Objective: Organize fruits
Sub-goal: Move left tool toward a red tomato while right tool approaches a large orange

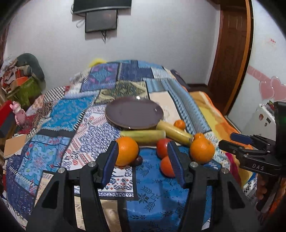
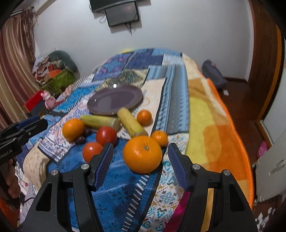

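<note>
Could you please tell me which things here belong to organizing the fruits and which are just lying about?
Job:
- oranges
- tomatoes
- yellow-green stalks
- dark grapes
- purple plate

Lying about:
- pink toy
- green crate
- wall screen
- dark bag

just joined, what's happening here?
A person holds a gripper in each hand over fruit scattered on a patterned bedspread. The right gripper is open, lined up on a big orange. The left gripper is open near the tomatoes. Neither holds anything, and the purple plate has no fruit on it.
</note>
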